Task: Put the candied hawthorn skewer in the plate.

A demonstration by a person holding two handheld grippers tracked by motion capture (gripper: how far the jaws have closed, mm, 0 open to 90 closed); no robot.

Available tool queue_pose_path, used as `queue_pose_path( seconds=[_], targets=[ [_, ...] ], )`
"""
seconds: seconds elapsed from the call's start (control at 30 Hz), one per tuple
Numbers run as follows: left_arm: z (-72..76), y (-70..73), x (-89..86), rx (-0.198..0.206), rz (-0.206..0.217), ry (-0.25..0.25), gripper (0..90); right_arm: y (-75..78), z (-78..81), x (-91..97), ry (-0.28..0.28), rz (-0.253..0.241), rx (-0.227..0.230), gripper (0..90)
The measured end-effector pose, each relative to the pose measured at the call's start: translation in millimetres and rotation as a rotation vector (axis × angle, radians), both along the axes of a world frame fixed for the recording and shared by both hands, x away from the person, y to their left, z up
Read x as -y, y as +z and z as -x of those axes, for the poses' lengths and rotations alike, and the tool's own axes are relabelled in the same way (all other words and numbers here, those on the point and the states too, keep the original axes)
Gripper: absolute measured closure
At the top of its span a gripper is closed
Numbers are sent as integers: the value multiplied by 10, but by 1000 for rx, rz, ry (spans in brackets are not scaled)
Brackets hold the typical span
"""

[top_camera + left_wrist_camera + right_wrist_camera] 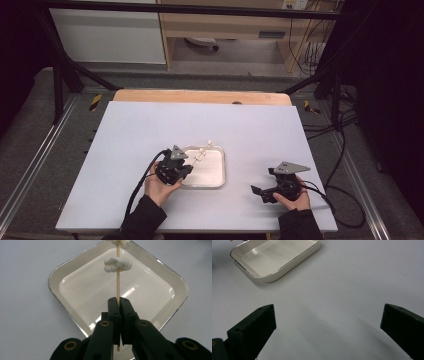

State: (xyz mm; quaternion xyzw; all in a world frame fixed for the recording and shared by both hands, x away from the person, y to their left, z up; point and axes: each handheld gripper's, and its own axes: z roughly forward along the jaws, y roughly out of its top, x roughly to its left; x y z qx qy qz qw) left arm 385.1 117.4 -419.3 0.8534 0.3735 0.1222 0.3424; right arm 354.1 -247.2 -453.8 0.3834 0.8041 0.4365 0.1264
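Resting on white tabletop (150, 130), cream tray (216, 172), grey floor (30, 150)

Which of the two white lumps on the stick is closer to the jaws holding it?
The lower white lump, whole and over the tray. The other white lump sits at the picture's top edge, farther from the left gripper.
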Motion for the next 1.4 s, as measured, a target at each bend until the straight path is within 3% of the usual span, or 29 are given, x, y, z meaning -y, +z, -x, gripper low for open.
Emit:
queue_pose_path(
  seconds=[0.43,0.7,0.93,1.23,1.4],
  targets=[
    [7,-144,92,-66,-73,11,883,-3,2,-6,4,-9,-6,9],
    [10,-150,96,-68,-75,2,858,-4,2,-7,4,-9,-8,9],
    [56,-52,9,-45,-46,-44,726,7,8,-3,2,-12,-8,9],
    [99,147,-243,11,-34,-72,420,19,9,11,-5,-11,-3,9],
    [118,183,-422,10,-44,-76,296,25,9,17,-8,-12,-1,9]
  ],
)
